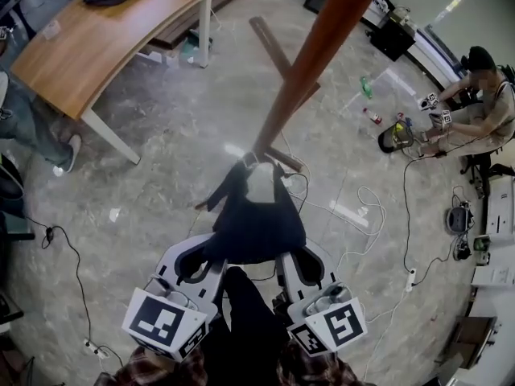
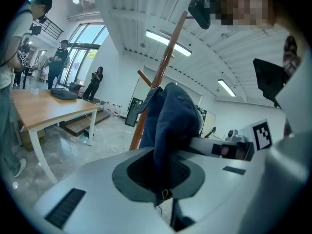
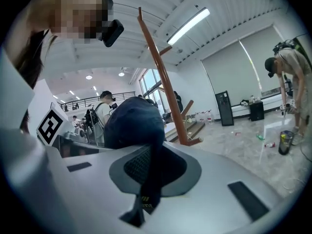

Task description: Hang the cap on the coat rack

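Note:
A dark navy cap hangs stretched between my two grippers, just in front of the brown wooden coat rack pole. My left gripper is shut on the cap's left edge, and the fabric is pinched between its jaws. My right gripper is shut on the cap's right edge, with the cloth clamped and a strap end dangling below. In the left gripper view the rack pole rises behind the cap with a short peg branching off. The right gripper view shows the pole and its pegs beyond the cap.
A wooden table stands at the far left with a dark bag on it. Cables trail over the shiny floor. A person crouches at the right among bottles and gear. The rack's crossed feet spread on the floor.

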A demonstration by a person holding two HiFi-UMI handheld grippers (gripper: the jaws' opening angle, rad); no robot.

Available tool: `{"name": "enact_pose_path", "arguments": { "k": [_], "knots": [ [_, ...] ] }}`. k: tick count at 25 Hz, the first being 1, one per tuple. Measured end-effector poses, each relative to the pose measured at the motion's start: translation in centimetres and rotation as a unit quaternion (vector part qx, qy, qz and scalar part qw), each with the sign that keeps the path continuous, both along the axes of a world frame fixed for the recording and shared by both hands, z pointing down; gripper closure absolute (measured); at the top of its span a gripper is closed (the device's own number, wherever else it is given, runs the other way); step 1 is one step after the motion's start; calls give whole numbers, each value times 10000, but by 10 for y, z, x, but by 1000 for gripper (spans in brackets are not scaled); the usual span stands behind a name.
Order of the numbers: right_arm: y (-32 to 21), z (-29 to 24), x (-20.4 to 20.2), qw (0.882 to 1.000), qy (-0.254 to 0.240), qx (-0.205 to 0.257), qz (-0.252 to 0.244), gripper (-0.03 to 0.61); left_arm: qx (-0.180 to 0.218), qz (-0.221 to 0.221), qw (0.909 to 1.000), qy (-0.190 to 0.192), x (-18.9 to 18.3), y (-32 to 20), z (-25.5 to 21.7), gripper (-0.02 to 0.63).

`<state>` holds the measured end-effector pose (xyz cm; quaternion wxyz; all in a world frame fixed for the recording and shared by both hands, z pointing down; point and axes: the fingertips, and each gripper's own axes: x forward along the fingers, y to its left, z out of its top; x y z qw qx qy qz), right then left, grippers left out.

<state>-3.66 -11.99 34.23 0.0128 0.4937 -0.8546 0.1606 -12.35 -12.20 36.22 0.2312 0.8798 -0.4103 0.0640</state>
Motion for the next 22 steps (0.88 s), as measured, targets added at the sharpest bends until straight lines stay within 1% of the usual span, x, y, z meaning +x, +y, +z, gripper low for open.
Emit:
{"name": "enact_pose_path", "arguments": {
  "k": [5, 8, 11, 16, 22],
  "knots": [
    [-5, 50, -3, 9994, 180, -289, -29, 552, -230, -94, 9996, -127, -2, -2, 52, 583],
    [-6, 82, -3, 9988, 244, -427, -30, 552, -383, -208, 9990, -112, -2, -1, 85, 583],
    [-10, 114, -4, 9984, 321, -460, -6, 552, -501, -376, 9980, -56, -4, -4, 117, 583],
    [-24, 157, -11, 9974, 476, -533, 48, 552, -586, -587, 9963, -210, -10, -19, 165, 583],
    [-40, 204, -10, 9955, 656, -647, 207, 552, -767, -662, 9942, -357, -9, -36, 212, 583]
  ]
}}
